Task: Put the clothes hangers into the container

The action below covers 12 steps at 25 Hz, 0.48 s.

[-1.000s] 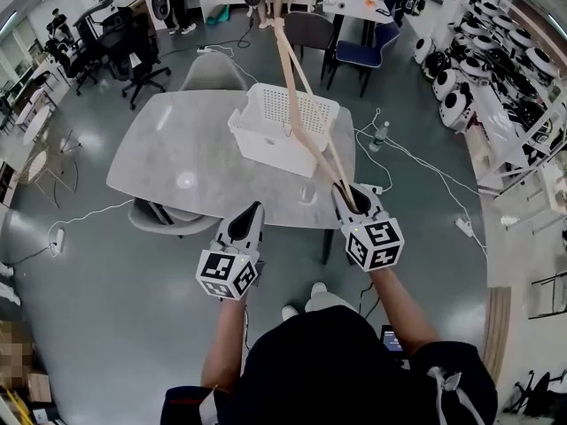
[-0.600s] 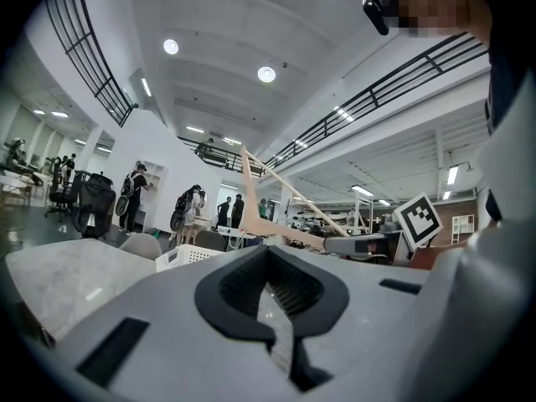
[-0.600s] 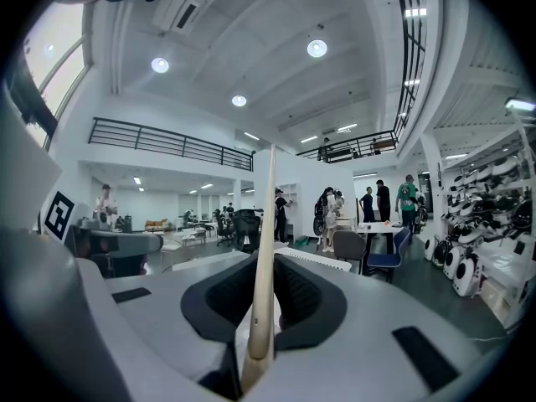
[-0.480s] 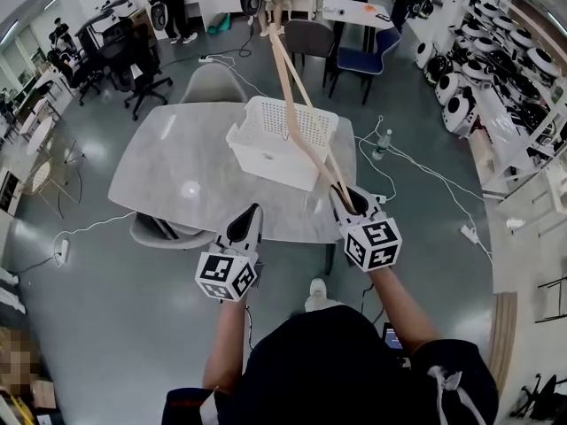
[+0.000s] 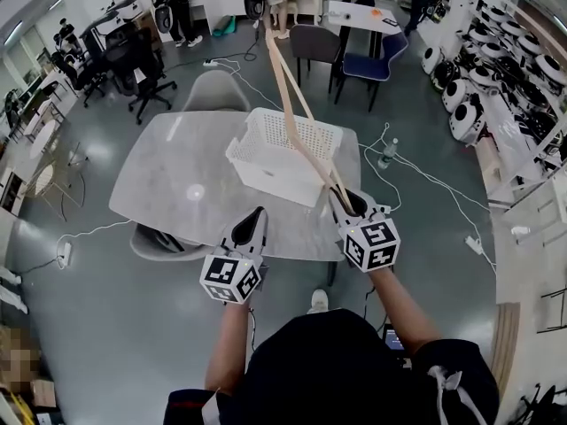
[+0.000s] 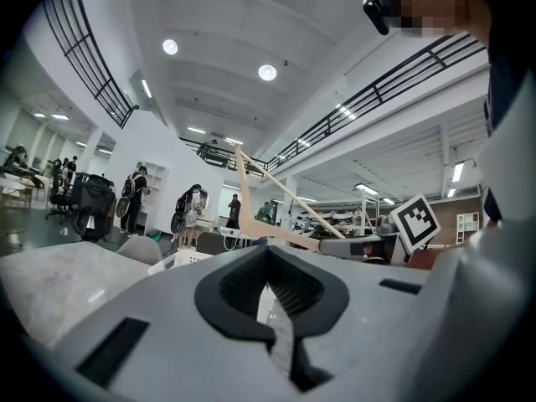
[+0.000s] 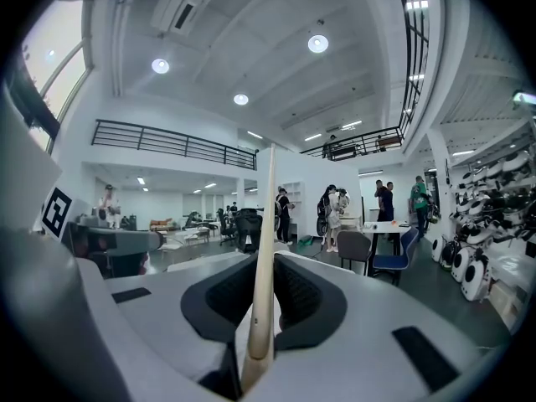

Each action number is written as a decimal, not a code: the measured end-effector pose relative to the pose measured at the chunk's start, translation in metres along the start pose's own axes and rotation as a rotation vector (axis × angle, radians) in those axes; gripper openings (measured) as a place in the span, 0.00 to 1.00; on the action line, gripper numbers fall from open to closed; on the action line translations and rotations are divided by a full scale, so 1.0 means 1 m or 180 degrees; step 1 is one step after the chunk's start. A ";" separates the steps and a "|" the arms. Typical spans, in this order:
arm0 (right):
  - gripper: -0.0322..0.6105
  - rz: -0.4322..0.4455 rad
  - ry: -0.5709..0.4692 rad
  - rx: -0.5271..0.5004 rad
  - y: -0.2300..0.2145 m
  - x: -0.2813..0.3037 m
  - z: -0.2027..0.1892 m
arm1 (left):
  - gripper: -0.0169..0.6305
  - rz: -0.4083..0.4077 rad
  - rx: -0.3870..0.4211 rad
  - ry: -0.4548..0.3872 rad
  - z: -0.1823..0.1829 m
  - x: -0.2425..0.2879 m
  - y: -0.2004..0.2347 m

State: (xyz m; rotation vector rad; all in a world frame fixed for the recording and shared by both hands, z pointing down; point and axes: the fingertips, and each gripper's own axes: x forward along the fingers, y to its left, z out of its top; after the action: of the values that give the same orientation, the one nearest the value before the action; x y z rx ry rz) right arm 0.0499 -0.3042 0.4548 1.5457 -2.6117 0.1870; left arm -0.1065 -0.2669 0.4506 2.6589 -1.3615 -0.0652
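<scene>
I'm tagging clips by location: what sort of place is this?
Probably a large open robotics lab or workshop hall: rows of white robots on shelving, office chairs at desks, and a railed mezzanine under a high ceiling.

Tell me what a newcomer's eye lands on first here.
The long wooden hanger, clamped in the right gripper, juts upward and in the head view cuts across the white basket on the grey table. The left gripper is shut on nothing, at the table's near edge.
</scene>
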 end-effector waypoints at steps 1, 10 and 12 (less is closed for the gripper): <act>0.15 0.0008 0.0011 0.0002 -0.002 0.004 -0.001 | 0.03 0.0008 -0.0005 0.0003 0.000 0.003 0.002; 0.15 0.0089 0.0158 -0.0018 -0.019 0.039 -0.010 | 0.03 0.0113 -0.0024 0.0015 0.000 0.028 0.017; 0.15 0.0111 0.0202 -0.0024 -0.023 0.047 -0.014 | 0.03 0.0138 -0.0026 0.0023 -0.001 0.032 0.021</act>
State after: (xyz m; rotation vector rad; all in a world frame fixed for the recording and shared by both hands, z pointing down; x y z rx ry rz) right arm 0.0473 -0.3536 0.4771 1.4676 -2.5890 0.2247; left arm -0.1043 -0.3050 0.4563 2.6192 -1.4130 -0.0561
